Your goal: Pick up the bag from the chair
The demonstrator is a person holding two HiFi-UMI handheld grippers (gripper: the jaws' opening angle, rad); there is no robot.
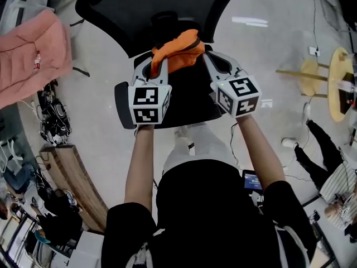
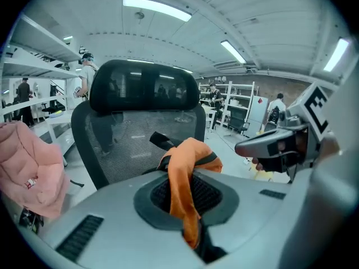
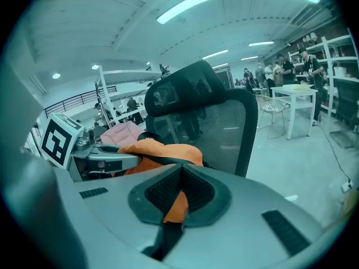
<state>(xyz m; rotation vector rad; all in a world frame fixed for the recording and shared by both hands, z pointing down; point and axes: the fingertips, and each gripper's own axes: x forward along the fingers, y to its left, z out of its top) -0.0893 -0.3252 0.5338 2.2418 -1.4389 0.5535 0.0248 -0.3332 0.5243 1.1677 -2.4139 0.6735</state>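
Overhead, an orange bag (image 1: 177, 53) with dark straps is shown held up over a black mesh chair (image 1: 162, 7). Its crumpled fabric is clamped in the narrow jaws of the left hand-held gripper (image 2: 185, 198) and pinched likewise by the right hand-held gripper (image 3: 178, 190). Its contents cannot be made out.
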